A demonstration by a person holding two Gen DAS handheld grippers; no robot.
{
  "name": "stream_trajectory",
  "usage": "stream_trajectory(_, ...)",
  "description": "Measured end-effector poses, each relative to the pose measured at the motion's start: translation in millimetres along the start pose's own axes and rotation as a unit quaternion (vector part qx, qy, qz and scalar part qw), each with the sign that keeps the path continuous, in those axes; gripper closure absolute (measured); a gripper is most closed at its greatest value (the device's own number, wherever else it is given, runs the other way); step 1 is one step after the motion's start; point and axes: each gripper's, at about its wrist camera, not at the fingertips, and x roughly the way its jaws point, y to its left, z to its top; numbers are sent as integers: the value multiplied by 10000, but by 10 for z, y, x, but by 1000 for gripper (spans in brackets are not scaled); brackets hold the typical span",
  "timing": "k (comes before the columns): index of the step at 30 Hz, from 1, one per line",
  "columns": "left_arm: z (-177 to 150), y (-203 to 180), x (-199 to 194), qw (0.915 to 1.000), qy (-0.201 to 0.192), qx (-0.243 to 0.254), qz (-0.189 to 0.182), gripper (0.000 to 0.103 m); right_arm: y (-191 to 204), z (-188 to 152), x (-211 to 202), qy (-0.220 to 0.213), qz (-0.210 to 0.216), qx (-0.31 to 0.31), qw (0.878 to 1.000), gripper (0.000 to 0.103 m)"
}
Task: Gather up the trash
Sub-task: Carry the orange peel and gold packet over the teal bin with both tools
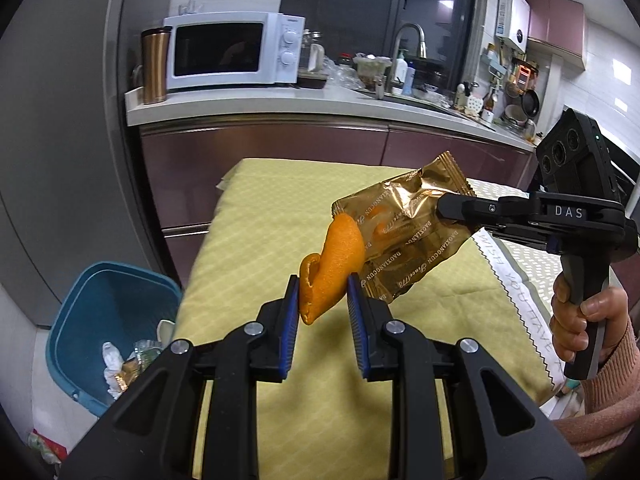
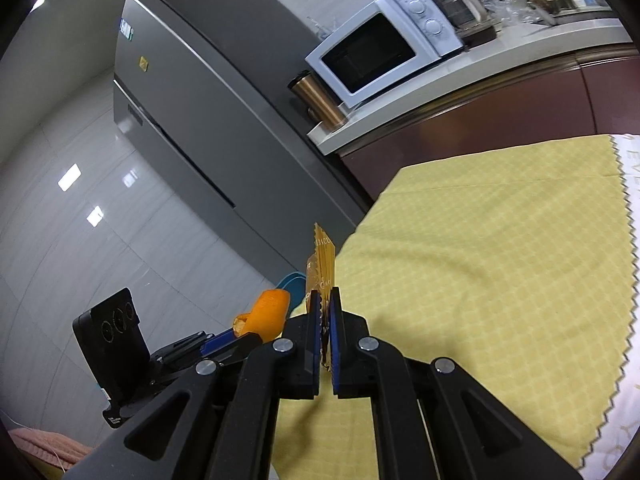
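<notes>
Black linkage bars of the left gripper (image 1: 323, 288) fill the bottom of the left wrist view, and its 2 blue pads pinch a curled piece of orange peel (image 1: 334, 268) between them. This peel is held in the air above the yellow tablecloth (image 1: 248, 240), which I take as the landmark. To the left of the tablecloth and lower, on the floor, stands a blue trash bin (image 1: 100, 308) with some white paper and wrappers already inside.

On the right side above the tablecloth, the right gripper (image 1: 442, 210) comes in sideways, held by a hand (image 1: 580, 320) in a pink sleeve. Its fingers are pressed together on one end of a gold snack wrapper (image 1: 400, 232), which hangs open toward the peel; the 2 look touching or just beside each other. In the right wrist view the wrapper (image 2: 320, 260) is seen edge-on, standing up from between the closed blue pads of the right gripper (image 2: 326, 300), with the peel (image 2: 268, 312) just to its left.

Behind the tablecloth is a counter with a white microwave (image 1: 234, 52) and a copper mug (image 1: 154, 66), and a grey fridge (image 2: 180, 100) stands at the left.
</notes>
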Motion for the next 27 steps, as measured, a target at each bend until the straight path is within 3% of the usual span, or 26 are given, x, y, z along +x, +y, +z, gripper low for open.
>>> stream_trajectory(27, -61, 882, -488, 9934, -240, -517, 991, 79, 610, 135, 927, 572, 742, -363, 9949, 100)
